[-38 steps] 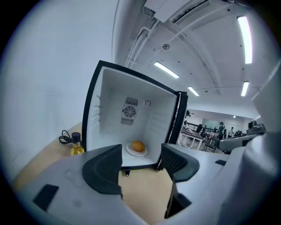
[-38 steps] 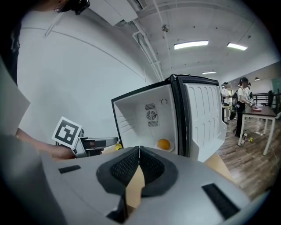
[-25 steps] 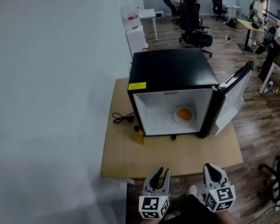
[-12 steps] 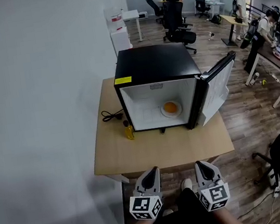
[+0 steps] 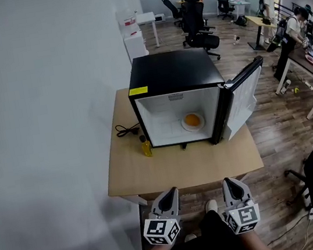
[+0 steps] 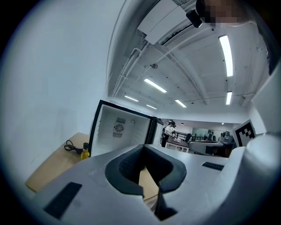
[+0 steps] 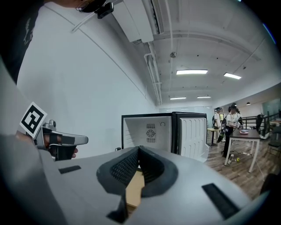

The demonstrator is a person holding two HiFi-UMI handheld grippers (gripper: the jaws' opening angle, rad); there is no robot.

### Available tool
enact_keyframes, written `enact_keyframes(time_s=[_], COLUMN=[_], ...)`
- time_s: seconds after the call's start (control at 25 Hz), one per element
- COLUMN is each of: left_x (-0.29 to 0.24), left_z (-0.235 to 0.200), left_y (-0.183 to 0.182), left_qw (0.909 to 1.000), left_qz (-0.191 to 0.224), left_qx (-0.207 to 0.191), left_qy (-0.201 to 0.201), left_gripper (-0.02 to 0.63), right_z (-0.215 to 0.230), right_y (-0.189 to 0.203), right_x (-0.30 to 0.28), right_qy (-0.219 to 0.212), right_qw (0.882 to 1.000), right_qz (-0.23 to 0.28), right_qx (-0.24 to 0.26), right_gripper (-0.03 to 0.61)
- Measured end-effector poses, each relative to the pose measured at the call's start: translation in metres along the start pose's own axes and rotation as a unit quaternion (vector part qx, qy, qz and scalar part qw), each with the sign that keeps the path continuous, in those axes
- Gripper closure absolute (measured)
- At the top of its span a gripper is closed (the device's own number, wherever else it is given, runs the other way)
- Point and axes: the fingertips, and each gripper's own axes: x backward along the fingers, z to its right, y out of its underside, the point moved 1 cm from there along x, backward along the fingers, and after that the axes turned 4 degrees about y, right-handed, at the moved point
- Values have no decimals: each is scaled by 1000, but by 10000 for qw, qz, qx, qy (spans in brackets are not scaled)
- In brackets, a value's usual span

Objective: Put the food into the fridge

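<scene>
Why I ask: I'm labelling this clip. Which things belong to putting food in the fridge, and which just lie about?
Job: fridge, its open door, plate of orange food inside it, left gripper and right gripper, both shut and empty.
Lying about: power cord, office chairs; yellow bottle beside the fridge, possibly a drink.

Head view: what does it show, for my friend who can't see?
A small black fridge stands open on a wooden table, with orange food on a white plate inside and a yellow bottle beside it. Near the table's front edge, the left gripper and right gripper are shut and empty.
</scene>
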Motion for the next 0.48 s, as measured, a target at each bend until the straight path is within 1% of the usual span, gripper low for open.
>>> enact_keyframes(time_s=[0.12, 0.28, 0.48], left_x=[5, 9, 7], left_z=[-4, -10, -17], left_y=[2, -5, -10], left_qw=[9999, 9997, 9995], left_qz=[-50, 15, 44], left_qx=[32, 13, -50], left_qy=[-93, -240, -318], left_gripper=[600, 600, 600], right_z=[-3, -6, -3], right_y=[3, 1, -2], right_x=[-2, -8, -16], right_qy=[-22, -98, -131], right_qw=[10000, 9999, 9999], right_qz=[-24, -32, -14], right_qx=[-29, -35, -31], right_gripper=[518, 518, 518])
